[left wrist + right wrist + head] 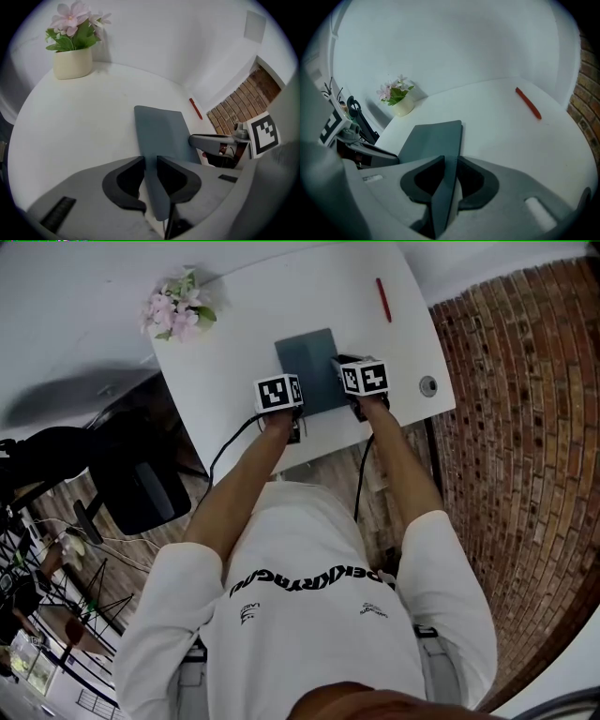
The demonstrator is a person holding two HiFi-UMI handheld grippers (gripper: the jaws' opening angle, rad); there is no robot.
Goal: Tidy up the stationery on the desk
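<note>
A dark grey notebook (309, 367) lies near the front edge of the white desk (234, 371). Both grippers grip its near edge. My left gripper (149, 177) is shut on the notebook (161, 136) at its left front corner. My right gripper (451, 180) is shut on the same notebook (433, 137) at its right front corner. In the head view the left gripper (281, 399) and right gripper (361, 381) flank the book. A red pen (383, 299) lies at the desk's far right, also seen as a red pen (528, 103) in the right gripper view.
A pot of pink flowers (176, 310) stands at the desk's far left corner. A round cable port (428, 385) sits at the front right corner. A black office chair (131, 479) is left of the desk, and a brick wall (525, 427) runs along the right.
</note>
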